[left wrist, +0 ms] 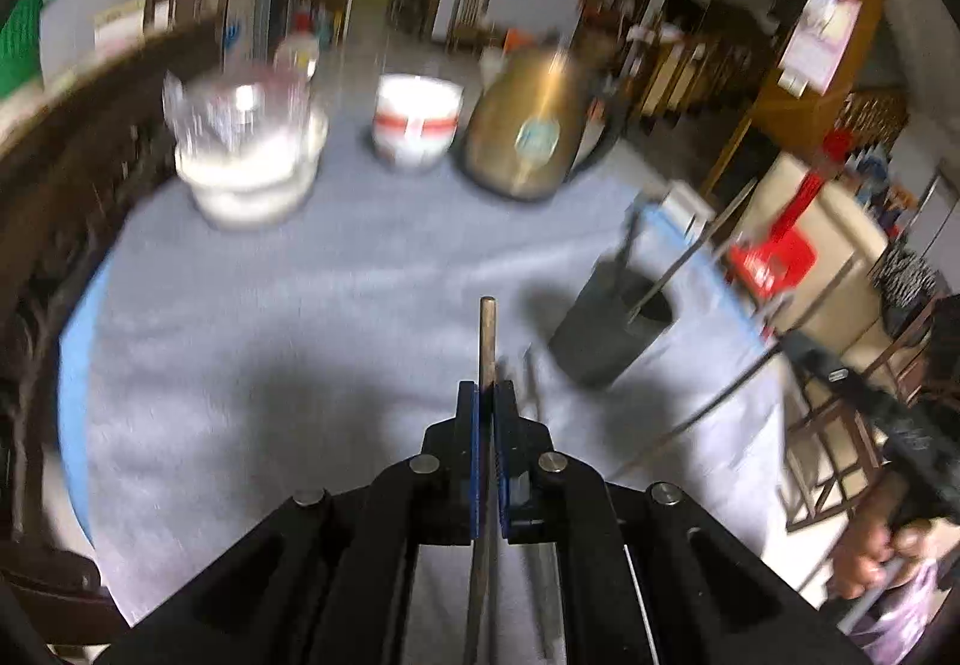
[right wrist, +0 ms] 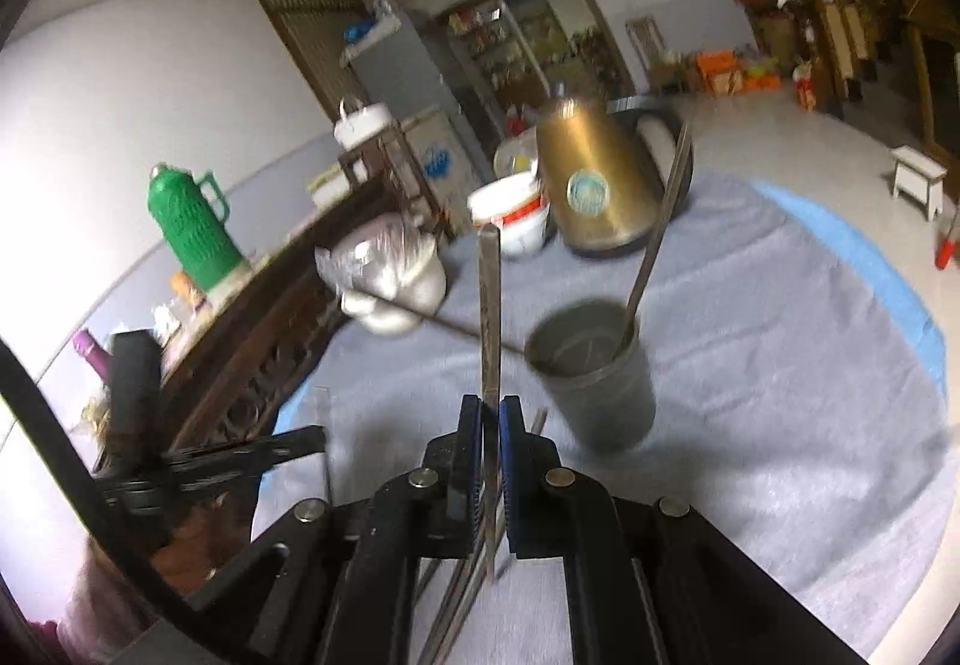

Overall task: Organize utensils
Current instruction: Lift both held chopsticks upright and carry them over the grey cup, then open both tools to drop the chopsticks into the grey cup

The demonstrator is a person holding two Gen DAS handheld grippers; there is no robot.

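Left wrist view: my left gripper (left wrist: 487, 395) has its jaws clenched on a thin metal utensil handle (left wrist: 486, 341), whose long axis runs straight ahead along the fingers, tip pointing away from me and above the bench. Just right of that tip stands a dark utensil cup (left wrist: 606, 332) with two long handles leaning out toward the upper right. In the right wrist view, my right gripper (right wrist: 492, 413) likewise grips a flat metal utensil (right wrist: 490, 317), its length rising nearly upright in the picture, pointing forward beside the same cup. The bench (left wrist: 300, 305) carries a grey cloth with a blue edge. At its far side sit a brass kettle (left wrist: 528, 131), a white bowl with a red band (left wrist: 417, 122) and stacked white bowls (left wrist: 249, 155). Beyond are a tiled floor, shelves and wooden furniture.
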